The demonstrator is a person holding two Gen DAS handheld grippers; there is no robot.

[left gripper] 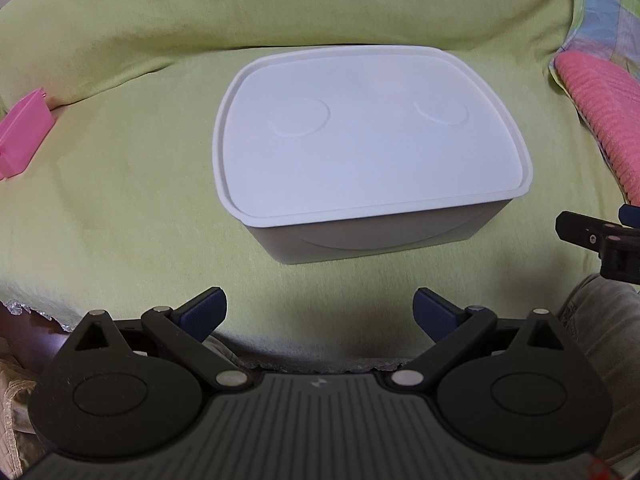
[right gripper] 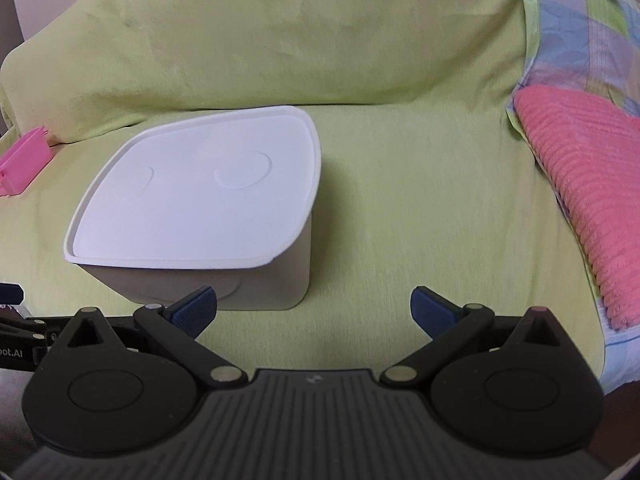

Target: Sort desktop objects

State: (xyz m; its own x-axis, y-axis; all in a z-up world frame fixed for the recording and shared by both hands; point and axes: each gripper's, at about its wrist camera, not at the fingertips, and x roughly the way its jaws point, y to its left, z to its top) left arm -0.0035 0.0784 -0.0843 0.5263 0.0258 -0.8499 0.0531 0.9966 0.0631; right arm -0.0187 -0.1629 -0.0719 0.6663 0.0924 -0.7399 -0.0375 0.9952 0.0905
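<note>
Lidded white box on green cover

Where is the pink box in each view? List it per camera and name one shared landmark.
Left wrist view: the pink box lies at the far left edge, on the green cloth, left of the white lidded container.
Right wrist view: the pink box again sits at the far left edge, up and left of the container.
Shared landmark: the white lidded container, with two round marks on its lid; centred in the left view, left of centre in the right.
</note>
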